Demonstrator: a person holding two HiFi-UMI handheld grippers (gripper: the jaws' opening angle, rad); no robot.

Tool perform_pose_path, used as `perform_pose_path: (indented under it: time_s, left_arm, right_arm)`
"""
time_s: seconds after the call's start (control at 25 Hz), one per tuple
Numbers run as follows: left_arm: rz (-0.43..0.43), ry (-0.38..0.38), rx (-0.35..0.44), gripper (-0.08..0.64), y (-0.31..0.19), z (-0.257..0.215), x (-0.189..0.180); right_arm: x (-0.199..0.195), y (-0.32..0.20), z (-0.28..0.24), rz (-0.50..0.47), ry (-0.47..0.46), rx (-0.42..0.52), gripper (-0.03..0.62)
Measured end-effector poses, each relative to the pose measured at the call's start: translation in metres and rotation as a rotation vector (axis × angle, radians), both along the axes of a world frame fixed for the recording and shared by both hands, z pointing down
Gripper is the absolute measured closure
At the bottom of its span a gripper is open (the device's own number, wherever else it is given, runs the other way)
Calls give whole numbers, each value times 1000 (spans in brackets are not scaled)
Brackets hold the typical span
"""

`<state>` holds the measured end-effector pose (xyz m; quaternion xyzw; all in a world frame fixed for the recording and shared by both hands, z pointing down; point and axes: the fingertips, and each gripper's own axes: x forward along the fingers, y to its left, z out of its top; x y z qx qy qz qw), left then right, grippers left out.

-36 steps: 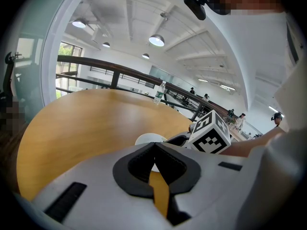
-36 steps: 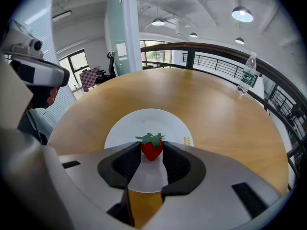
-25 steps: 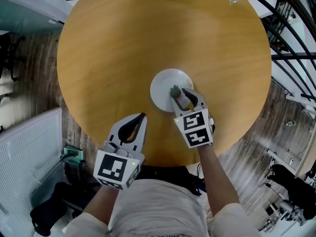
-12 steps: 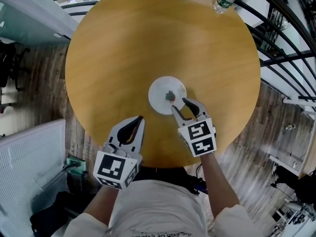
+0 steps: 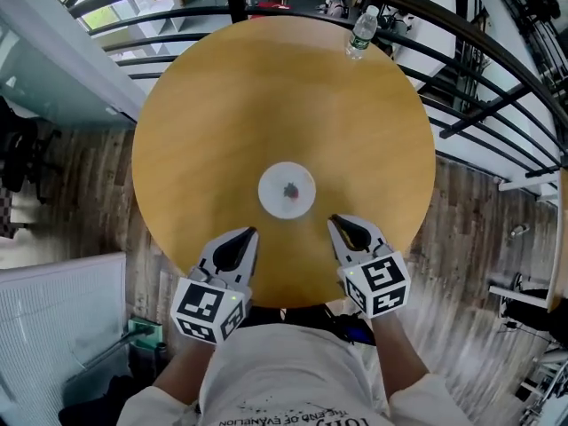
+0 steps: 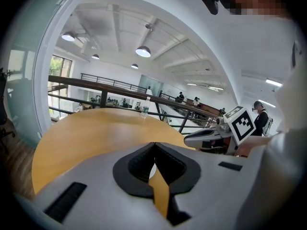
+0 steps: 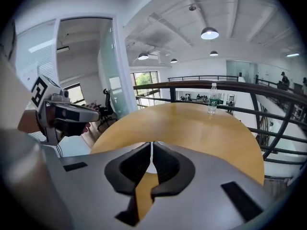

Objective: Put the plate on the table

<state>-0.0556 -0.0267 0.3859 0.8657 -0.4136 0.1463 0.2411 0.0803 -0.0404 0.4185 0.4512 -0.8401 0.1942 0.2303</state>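
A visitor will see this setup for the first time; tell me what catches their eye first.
The big round wooden table fills the head view, with a small white plate at its middle. Two grippers hang over the near edge, apart from the plate: the left gripper shut, the right gripper closing on nothing. A water bottle stands at the far rim.

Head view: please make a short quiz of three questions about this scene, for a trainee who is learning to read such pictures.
1. True or false: the small round white plate lies on the round wooden table.
2. Where does the clear plastic water bottle stand? A: at the table's far edge. B: on the plate. C: beside the plate.
3. What does the left gripper hold?
Key: 1 true; 2 A; 3 nothing, its jaws are together.
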Motion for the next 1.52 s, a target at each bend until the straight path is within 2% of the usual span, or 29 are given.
perform_pose_path:
  time_s: [0.44,0.8,1.28,1.52]
  left_arm:
    - [35,3,31,536,23,-27,10]
    - [47,-1,47,536,30,-42,25]
    - [27,14,62,537,32,-46,15]
    - [23,8,56,536,36,-43,13]
  right_arm:
    - [12,49,-35,2,-47,28,566]
    - [2,48,-46,-29,-71,42,568]
    - [-10,51,-50,-47,-60,40,568]
    - [-4,54,-52,-40,-56,43,568]
